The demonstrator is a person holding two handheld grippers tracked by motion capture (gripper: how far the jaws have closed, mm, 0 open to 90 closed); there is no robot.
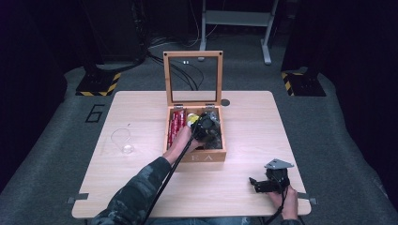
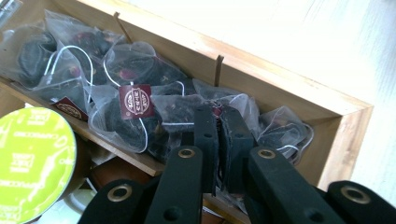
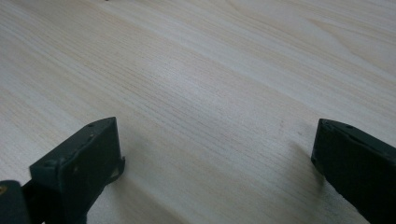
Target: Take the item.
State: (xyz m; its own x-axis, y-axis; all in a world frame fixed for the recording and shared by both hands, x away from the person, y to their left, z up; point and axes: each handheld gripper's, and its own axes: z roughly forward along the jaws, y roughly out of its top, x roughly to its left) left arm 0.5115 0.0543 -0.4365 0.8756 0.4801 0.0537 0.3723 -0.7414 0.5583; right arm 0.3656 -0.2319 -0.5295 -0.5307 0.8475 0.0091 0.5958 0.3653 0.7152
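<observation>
In the left gripper view, the left gripper (image 2: 219, 123) has its two black jaws drawn together at lower centre of the frame, pinching the clear plastic of a see-through pyramid tea bag of dark leaves (image 2: 187, 112) that lies among others of its kind in the compartment along the box's outer wall. A dark red paper tag on a white string (image 2: 136, 101) hangs just left of the jaws, resting on a neighbouring bag. At the lower left edge sits a round coffee capsule with a lime-green foil lid (image 2: 32, 161), in the next compartment across a thin wooden divider.

In the high view, the left gripper (image 1: 206, 124) reaches into the open light-wood tea box (image 1: 202, 157) at the middle of the frame, its glass-paned lid (image 1: 193, 77) standing upright behind. Red packets (image 1: 177, 124) fill the box's left compartment. A clear plastic bag (image 1: 123, 140) lies flat on the pale wooden table (image 1: 244, 126), left of the box and apart from it.

The right gripper (image 1: 267, 185) rests on the table at lower right of the high view, well apart from the box. In the right gripper view its jaws stand wide apart over bare wood (image 3: 210, 93), holding nothing.
</observation>
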